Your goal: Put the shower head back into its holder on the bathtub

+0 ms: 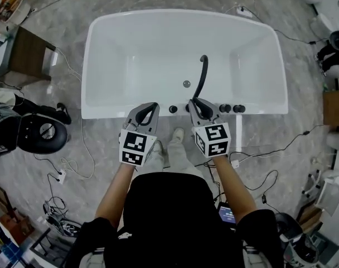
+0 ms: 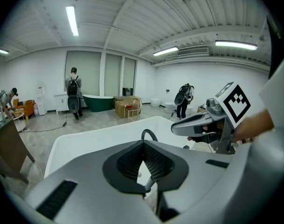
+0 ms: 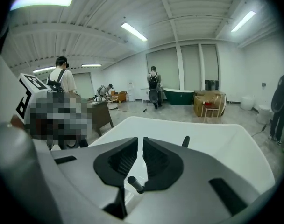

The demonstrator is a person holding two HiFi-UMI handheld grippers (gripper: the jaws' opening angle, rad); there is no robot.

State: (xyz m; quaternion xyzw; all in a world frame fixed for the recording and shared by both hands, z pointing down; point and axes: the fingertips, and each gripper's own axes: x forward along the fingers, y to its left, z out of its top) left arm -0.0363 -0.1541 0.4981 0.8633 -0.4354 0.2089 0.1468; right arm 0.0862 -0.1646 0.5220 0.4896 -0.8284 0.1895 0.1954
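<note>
Black-shirted person (image 1: 165,205) stands before white bathtub (image 1: 158,43) on cable-strewn floor (image 1: 306,66).

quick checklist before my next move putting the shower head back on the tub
1. Nothing in the left gripper: ok, jaws together, empty.
2. Nothing in the right gripper: ok, jaws a narrow gap apart, empty.
3. Both grippers off the bathtub: ok, they hang above its near rim.
4. Shower head seated in its holder: cannot tell. I see only a black curved pipe rising from the near rim and cannot pick out the holder.
</note>
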